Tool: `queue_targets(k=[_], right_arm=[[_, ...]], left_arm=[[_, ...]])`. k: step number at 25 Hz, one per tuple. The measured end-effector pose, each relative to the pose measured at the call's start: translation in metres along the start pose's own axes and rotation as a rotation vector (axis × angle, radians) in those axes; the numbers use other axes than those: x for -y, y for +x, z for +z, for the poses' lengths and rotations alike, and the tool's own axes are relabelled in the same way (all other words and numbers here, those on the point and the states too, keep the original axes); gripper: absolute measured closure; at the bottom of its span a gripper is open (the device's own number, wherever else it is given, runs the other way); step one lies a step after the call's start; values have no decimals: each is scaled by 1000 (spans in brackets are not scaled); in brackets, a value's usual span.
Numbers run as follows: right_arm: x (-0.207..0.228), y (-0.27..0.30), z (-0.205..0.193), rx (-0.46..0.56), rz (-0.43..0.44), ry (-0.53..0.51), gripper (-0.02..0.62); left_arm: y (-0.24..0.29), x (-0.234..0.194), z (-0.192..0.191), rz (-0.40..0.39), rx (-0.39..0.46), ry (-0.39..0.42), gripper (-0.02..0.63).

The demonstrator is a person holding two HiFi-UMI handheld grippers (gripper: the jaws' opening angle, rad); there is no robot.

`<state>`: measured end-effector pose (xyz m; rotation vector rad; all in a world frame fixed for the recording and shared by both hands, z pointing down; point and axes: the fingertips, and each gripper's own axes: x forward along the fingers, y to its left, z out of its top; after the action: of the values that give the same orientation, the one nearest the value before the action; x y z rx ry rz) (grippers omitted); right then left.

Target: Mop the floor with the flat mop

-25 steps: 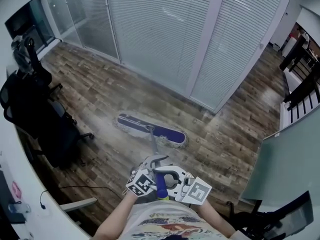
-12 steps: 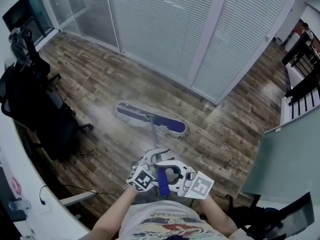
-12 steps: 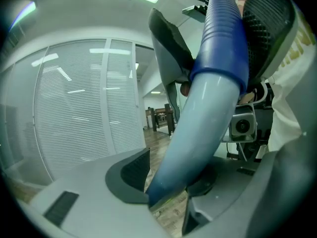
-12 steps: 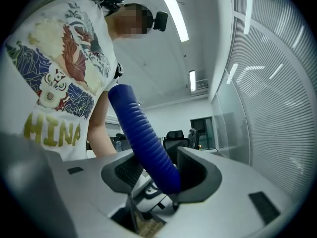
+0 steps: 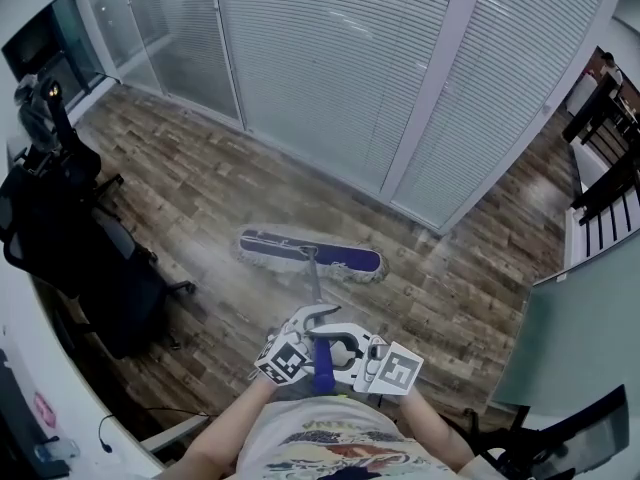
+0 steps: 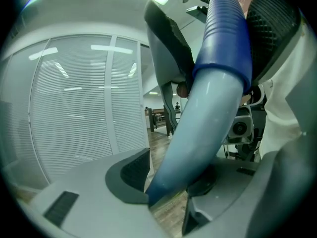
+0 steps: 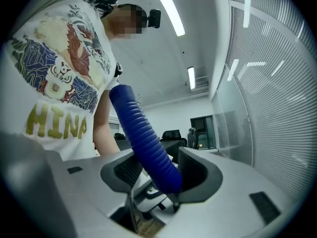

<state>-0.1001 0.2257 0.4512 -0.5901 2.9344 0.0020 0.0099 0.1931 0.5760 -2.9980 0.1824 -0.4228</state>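
The flat mop's blue head (image 5: pixel 310 256) lies on the wood floor (image 5: pixel 200 198) ahead of me, its pole (image 5: pixel 314 286) running back to a blue ribbed handle (image 5: pixel 322 365). My left gripper (image 5: pixel 298 330) clamps the pale pole (image 6: pixel 198 133) below the ribbed sleeve, both pads against it. Just behind it, my right gripper (image 5: pixel 345 353) has the ribbed handle (image 7: pixel 148 143) between its pads. They touch it on both sides while the jaws are opening. In the left gripper view my left gripper (image 6: pixel 168 182) looks along the pole; in the right gripper view my right gripper (image 7: pixel 161 175) faces my shirt.
Black office chairs (image 5: pixel 70 248) stand at the left beside a white desk edge (image 5: pixel 40 398). A glass wall with blinds (image 5: pixel 340 68) closes the far side. Dark railings (image 5: pixel 610 178) and a grey partition (image 5: pixel 580 338) are at the right.
The mop head has slid a little right and swung to lie more level across the floor. Both grippers moved with the handle, still holding it.
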Motion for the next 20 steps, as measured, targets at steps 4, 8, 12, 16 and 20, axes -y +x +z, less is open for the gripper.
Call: queue_targets(k=[4,8,12,16,20], right_arm=[[46,24,0,12,-30,-2,387],[79,39,-9,0,-15,0,383],[116,41,-22,-24,0,1,378],[167,39,-36,-45,-1,3,373],[240,40,-36,-34,8,2,371]], left_arm=[[0,-52,-3,-7,17,3,479],[8,-87,-12,-9,11,5,479],[28,-120,-24,-32,-17,34,474],[56,-164,-33,-27,-19,27,468],[90,-231,-36,-1,-25,6,463]])
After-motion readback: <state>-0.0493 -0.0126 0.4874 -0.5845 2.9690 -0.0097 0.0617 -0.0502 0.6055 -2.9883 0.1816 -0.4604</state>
